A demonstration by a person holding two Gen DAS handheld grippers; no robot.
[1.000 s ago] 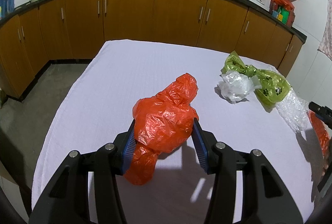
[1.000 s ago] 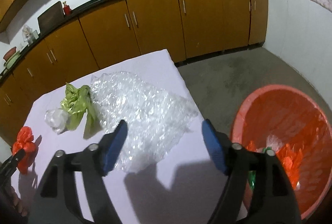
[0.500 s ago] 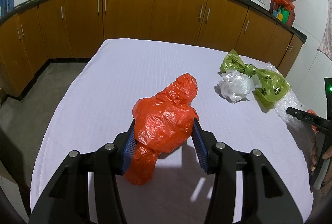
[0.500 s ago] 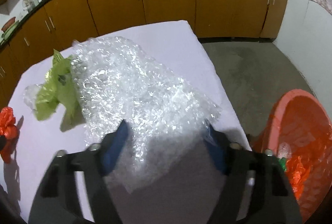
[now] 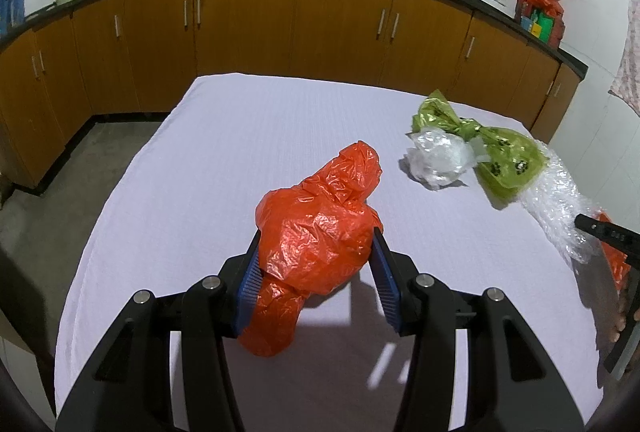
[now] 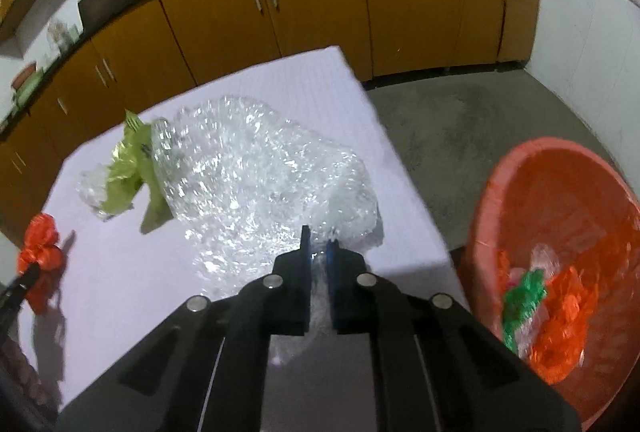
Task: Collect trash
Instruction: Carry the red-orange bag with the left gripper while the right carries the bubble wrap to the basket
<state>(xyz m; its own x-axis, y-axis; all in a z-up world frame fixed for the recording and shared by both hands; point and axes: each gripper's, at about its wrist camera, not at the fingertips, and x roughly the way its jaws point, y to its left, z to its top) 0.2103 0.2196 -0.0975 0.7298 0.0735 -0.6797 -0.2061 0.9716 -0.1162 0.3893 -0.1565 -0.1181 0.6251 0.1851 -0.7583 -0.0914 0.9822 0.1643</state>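
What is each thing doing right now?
Orange bag: crumpled, squeezed by the left gripper.
Bubble wrap: on the table, near edge pinched by the right gripper, whose jaws have just been closing.
Green bag: knotted, lying loose.
Clear bag: scrunched, loose.
Bin: open, trash inside.

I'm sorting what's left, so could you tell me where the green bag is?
The green bag lies on the table's right side in the left view, between the clear bag and the bubble wrap.
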